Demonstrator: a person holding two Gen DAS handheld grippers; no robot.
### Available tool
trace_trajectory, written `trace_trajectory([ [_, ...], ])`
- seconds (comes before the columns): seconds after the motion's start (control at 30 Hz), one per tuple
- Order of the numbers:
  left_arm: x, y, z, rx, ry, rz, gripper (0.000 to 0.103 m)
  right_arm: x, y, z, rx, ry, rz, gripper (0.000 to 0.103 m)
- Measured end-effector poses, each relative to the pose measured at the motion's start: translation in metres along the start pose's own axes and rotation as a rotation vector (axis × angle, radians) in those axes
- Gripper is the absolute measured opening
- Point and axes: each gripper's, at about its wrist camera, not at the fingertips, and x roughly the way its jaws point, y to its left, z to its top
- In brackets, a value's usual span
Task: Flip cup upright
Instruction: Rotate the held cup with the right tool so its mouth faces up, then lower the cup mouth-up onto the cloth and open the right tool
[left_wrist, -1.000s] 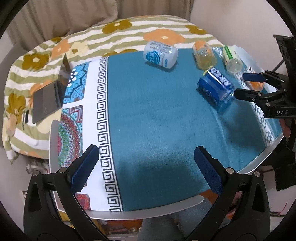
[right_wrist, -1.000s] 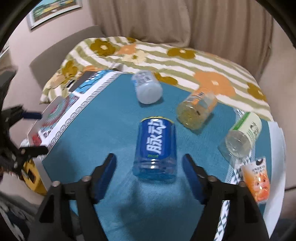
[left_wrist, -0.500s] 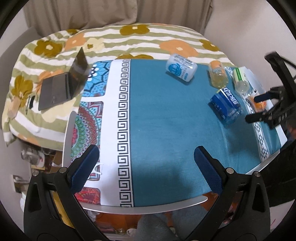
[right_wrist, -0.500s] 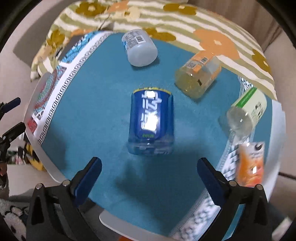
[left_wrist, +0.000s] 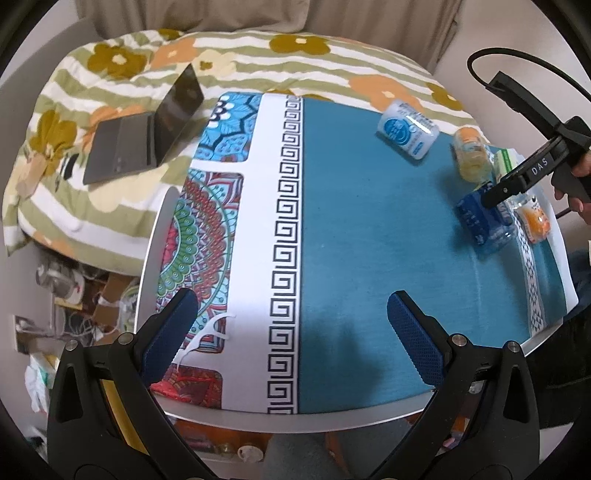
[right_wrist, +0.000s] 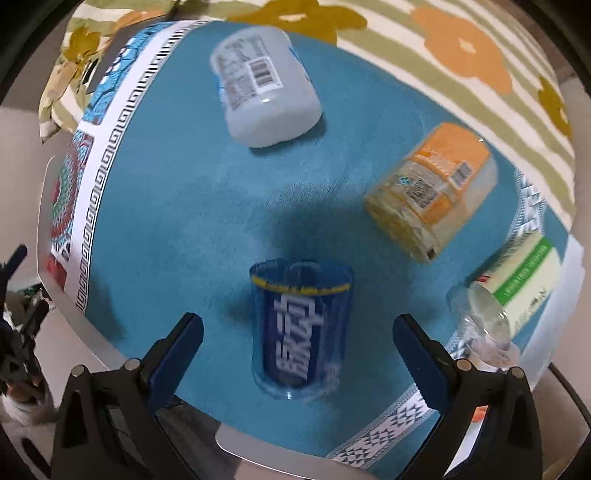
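Observation:
A blue clear cup with white lettering (right_wrist: 301, 332) lies on its side on the teal cloth, between the open fingers of my right gripper (right_wrist: 297, 350), which hovers just above it without touching. The cup also shows at the far right of the left wrist view (left_wrist: 484, 223), with the right gripper (left_wrist: 495, 195) over it. My left gripper (left_wrist: 291, 332) is open and empty above the table's near edge.
A pale blue cup (right_wrist: 264, 83), an orange-labelled cup (right_wrist: 432, 192) and a green-labelled cup (right_wrist: 513, 291) lie on their sides around it. An orange packet (left_wrist: 535, 223) lies at the right edge. A laptop (left_wrist: 147, 136) sits on the flowered bedding behind the round table (left_wrist: 332, 413).
My right gripper has come down and forward, so the blue cup now lies between its fingers. My left gripper has pulled back and swung left.

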Motion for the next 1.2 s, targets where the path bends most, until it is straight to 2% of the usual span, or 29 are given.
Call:
trace_trajectory([
  [0.2, 0.008, 0.007, 0.002, -0.005, 0.017, 0.001, 0.103, 0.016, 0.004, 0.014, 0.009, 0.051, 0.021, 0.084],
  [0.4, 0.008, 0.008, 0.006, 0.001, 0.016, -0.001, 0.103, 0.023, 0.004, 0.021, 0.026, 0.055, 0.023, 0.06],
  [0.53, 0.006, 0.007, 0.008, 0.012, 0.013, -0.005, 0.103, 0.016, 0.002, 0.018, 0.036, 0.023, 0.029, 0.059],
  [0.6, 0.005, 0.006, 0.009, 0.019, 0.01, -0.008, 0.103, 0.006, 0.001, 0.011, 0.05, -0.025, 0.039, 0.058],
  [0.7, 0.001, 0.002, 0.011, 0.039, 0.001, -0.014, 0.103, -0.015, 0.004, -0.01, 0.099, -0.169, 0.075, 0.058],
  [0.87, 0.001, -0.005, 0.012, 0.074, 0.0, -0.016, 0.103, -0.03, 0.019, -0.071, 0.224, -0.523, 0.072, 0.056],
  [0.97, 0.001, -0.01, 0.012, 0.099, 0.0, -0.011, 0.103, -0.029, 0.019, -0.095, 0.335, -0.666, 0.092, 0.056],
  [1.07, 0.0, -0.016, 0.009, 0.119, -0.001, -0.015, 0.103, -0.029, 0.021, -0.11, 0.389, -0.739, 0.062, 0.056],
  [1.2, 0.001, -0.024, 0.003, 0.135, 0.001, -0.027, 0.103, -0.025, 0.037, -0.122, 0.37, -0.761, 0.002, 0.056],
])
